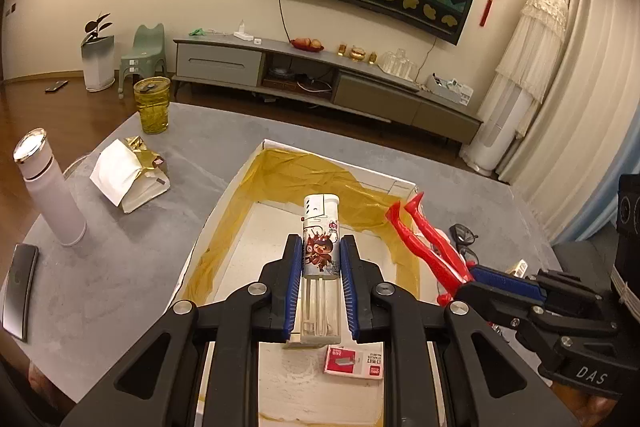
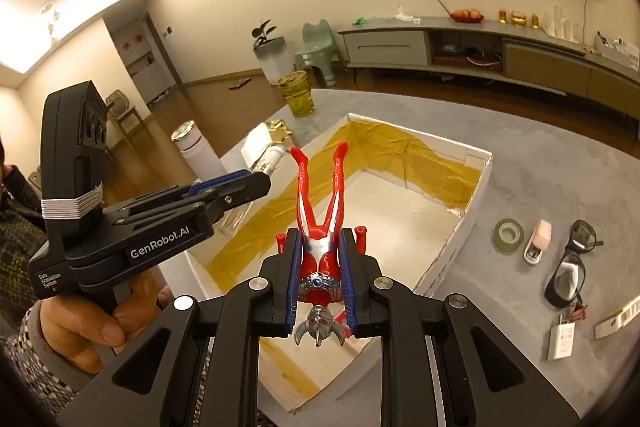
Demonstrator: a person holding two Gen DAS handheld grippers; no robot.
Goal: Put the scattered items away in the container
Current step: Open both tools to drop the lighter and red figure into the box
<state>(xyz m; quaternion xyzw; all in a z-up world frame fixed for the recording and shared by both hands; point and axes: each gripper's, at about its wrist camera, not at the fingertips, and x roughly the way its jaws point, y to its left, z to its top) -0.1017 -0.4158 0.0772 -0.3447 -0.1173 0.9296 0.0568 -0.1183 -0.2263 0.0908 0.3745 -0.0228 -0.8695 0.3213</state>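
- Left gripper (image 1: pixel 320 263): clamped on a lighter (image 1: pixel 321 247), which is held above the white box (image 1: pixel 224 211).
- Right gripper (image 2: pixel 320 267): clamped on a red toy figure (image 2: pixel 320 227), held head-down over the same box.
- Staple box (image 1: pixel 354 363): seen lying on the box floor.

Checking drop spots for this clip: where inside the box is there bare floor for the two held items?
The box floor is bare across its middle and far end, bordered by the yellow tape. In the left view, a small red packet lies at the near end. Outside, the table beside the glasses is crowded.
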